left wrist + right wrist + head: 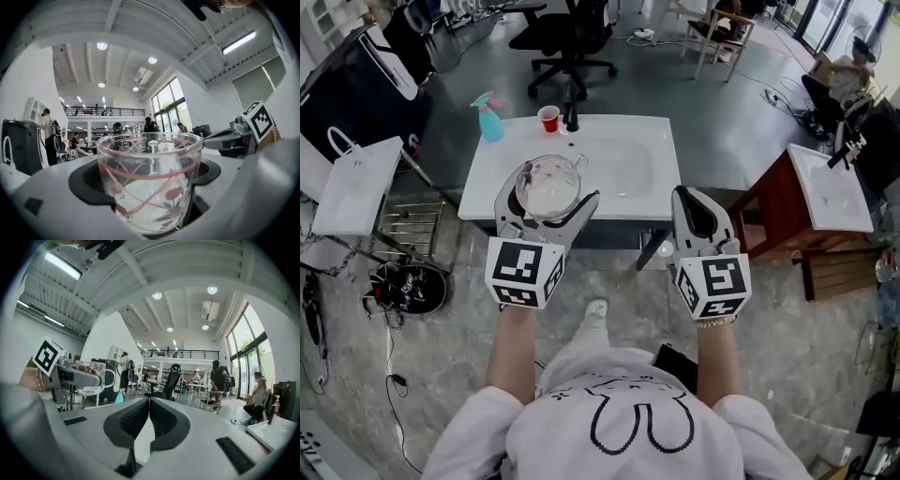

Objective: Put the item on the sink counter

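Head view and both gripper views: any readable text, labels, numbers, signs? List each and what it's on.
Nothing readable in any view.
On the cubes of the left gripper and right gripper: black-and-white square markers, no letters.
On the glass cup: red line-and-flower pattern, no words.
On the shirt: line drawing, no words.
On the spray bottle, red cup, white bag: any print too small to tell.

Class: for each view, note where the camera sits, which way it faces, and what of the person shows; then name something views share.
Head view: on the head, facing steeply down at the sink counter; both forearms, left tongs and right tongs show.
Left gripper view: on the left tongs, facing across the hall; gripping a glass cup.
Right gripper view: on the right tongs, shut and empty, facing the hall.
Shared: the cup, in all three.
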Motion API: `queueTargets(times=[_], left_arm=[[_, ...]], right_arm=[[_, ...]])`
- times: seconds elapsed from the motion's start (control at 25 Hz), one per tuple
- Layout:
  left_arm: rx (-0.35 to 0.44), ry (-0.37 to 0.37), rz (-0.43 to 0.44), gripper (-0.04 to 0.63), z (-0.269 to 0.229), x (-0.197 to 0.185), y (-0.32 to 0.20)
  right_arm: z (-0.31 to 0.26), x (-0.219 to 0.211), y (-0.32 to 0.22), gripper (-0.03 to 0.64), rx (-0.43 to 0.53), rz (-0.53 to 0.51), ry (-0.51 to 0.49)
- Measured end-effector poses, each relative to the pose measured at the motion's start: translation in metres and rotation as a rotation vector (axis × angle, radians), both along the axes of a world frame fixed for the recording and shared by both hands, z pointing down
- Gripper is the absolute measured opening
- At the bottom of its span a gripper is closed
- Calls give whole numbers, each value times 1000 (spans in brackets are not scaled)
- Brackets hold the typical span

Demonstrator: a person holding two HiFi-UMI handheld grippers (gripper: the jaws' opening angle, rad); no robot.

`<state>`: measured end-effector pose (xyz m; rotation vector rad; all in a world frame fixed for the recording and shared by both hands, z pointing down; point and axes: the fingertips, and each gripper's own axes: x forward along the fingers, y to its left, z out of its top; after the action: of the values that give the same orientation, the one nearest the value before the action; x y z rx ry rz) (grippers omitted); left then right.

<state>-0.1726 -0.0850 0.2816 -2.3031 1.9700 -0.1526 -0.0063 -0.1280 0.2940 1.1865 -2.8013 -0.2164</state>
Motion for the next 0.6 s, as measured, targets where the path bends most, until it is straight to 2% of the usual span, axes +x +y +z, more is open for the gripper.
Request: queueTargets(times=[0.24, 0.6], left_arm=[[-14, 1, 83, 480, 0, -23, -88], [-17, 4, 192, 480, 11, -26, -197]], right_arm=[[-3, -29, -75, 29, -13, 54, -6], [-3, -28, -169, 29, 18, 166, 26]])
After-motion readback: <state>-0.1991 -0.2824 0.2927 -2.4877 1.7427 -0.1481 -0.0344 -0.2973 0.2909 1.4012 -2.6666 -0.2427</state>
